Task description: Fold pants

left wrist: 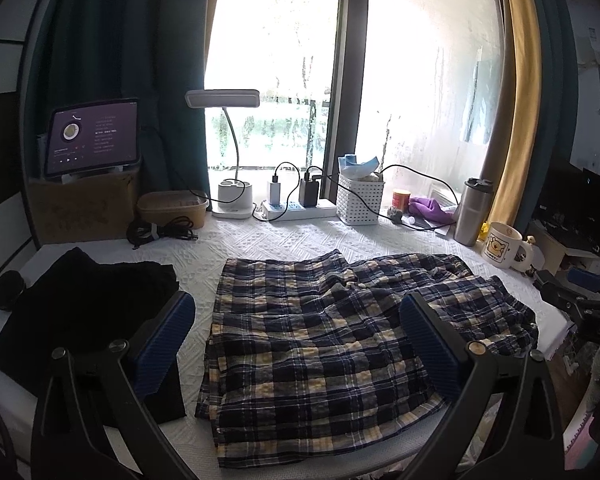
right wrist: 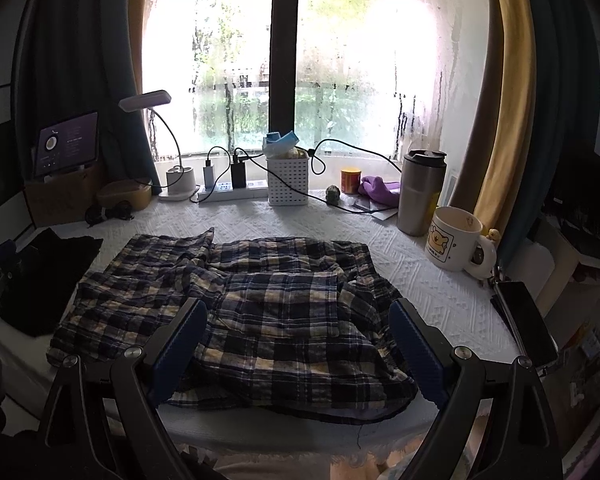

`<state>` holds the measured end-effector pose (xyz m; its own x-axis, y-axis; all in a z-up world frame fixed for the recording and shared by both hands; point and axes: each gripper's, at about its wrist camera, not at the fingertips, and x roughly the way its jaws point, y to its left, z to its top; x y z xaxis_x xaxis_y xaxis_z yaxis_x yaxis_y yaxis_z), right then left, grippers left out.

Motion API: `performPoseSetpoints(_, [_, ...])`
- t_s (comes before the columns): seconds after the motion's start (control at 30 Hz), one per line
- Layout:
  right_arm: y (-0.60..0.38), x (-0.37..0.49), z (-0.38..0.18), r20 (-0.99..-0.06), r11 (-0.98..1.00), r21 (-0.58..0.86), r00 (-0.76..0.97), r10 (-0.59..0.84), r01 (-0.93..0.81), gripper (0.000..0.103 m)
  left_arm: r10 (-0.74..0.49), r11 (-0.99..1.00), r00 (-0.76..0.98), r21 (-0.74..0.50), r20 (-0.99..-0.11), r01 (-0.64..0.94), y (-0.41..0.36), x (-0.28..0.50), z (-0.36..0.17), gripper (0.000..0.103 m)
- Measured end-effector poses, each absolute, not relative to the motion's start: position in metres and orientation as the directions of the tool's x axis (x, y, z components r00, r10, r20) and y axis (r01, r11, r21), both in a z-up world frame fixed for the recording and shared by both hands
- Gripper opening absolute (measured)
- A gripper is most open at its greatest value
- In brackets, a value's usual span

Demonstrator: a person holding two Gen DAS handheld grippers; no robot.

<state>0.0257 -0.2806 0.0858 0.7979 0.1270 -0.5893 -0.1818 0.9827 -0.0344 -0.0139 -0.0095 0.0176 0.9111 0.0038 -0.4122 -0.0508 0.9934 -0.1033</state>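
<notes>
Navy, white and yellow plaid pants (left wrist: 320,336) lie rumpled and loosely doubled over on the white textured table cover (left wrist: 260,240). In the right wrist view the same pants (right wrist: 260,304) fill the middle of the table. My left gripper (left wrist: 296,328) hovers open above their near left part, blue pads wide apart with nothing between them. My right gripper (right wrist: 298,334) is open too, over the near right part of the pants. The other gripper's body (left wrist: 580,296) shows at the right edge of the left wrist view.
A folded black garment (left wrist: 80,312) lies left of the pants. Along the window stand a tablet (left wrist: 94,136), desk lamp (left wrist: 230,196), power strip with chargers (left wrist: 296,208), white basket (left wrist: 360,200), steel tumbler (right wrist: 422,192) and mug (right wrist: 456,240). A phone (right wrist: 524,320) lies at the right table edge.
</notes>
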Motion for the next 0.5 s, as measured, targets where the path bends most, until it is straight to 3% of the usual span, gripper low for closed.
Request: performPoseSetpoints(0.5, [-0.2797, 0.024, 0.0891, -0.584, 0.982, -0.038, 0.801, 0.128, -0.184, 0.093, 0.004, 0.993, 0.919, -0.105, -0.395, -0.049, -0.0118, -0.0183, 0.0215, 0.101])
